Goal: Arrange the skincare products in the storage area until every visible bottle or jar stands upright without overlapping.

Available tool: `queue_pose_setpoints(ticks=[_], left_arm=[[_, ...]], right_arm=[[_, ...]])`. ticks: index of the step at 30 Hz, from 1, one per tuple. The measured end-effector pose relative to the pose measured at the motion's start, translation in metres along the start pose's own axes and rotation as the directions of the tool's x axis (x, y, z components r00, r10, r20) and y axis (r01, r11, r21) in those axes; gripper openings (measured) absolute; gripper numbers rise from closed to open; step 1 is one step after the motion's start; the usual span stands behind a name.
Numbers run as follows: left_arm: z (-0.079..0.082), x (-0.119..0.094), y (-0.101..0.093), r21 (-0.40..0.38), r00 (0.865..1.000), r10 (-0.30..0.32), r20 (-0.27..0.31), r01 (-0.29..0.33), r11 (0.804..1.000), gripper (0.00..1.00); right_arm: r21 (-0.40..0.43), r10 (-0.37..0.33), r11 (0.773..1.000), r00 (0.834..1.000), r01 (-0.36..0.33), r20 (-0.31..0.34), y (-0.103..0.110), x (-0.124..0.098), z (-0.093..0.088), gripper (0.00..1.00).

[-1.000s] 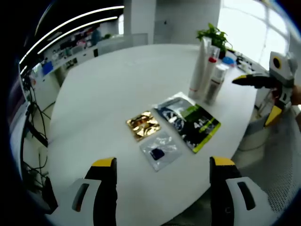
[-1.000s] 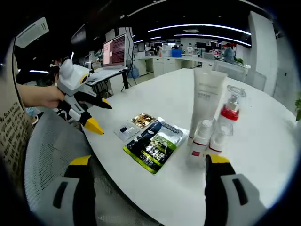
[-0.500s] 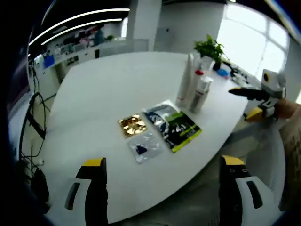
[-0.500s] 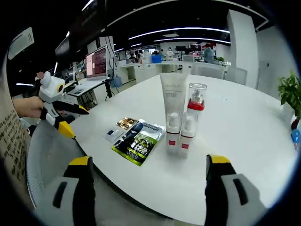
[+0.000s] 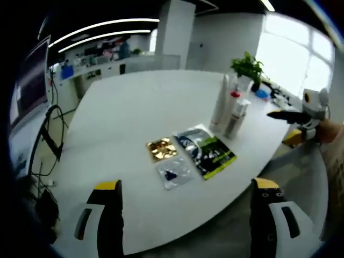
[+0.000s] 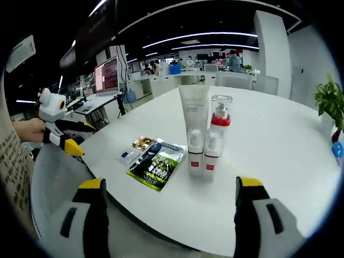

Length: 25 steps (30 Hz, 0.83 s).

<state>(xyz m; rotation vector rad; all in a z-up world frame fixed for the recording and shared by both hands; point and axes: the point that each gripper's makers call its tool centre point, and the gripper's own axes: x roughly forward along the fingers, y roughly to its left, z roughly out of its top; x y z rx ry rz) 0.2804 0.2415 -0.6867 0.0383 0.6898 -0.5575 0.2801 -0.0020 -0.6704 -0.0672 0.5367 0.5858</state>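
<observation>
Daylight from the windows [image 5: 301, 64] blows out the left gripper view's upper right; ceiling light strips [image 6: 209, 35] glare overhead. The bench [image 5: 134, 113] is evenly bright, shadows faint. Fisheye bending and soft blur grow toward edges.

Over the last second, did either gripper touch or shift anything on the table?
No. Both grippers drew back from the white table with jaws open and empty. The tall tube, pump bottle and two small bottles stayed upright together; the sachets stayed flat beside them.
</observation>
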Motion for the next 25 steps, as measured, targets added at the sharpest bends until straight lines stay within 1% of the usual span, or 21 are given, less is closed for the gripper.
queue_pose_setpoints(ticks=[4,19,25], left_arm=[[-0.0005,-0.0004,0.0025,-0.001,1.0,0.009,-0.001,-0.009,1.0,0.96],[-0.0003,-0.0014,-0.0007,0.006,1.0,0.018,-0.007,-0.018,1.0,0.95],[-0.0017,-0.0008,-0.0012,0.019,1.0,0.017,-0.015,-0.017,1.0,0.95]], right_arm=[[0.0,0.003,1.0,1.0,-0.003,-0.001,0.0008,-0.0001,-0.0001,0.99],[-0.004,0.011,1.0,1.0,-0.011,-0.008,0.0027,0.0004,-0.0019,0.99],[-0.009,0.016,1.0,1.0,-0.016,-0.018,0.0035,0.0006,-0.0036,0.99]])
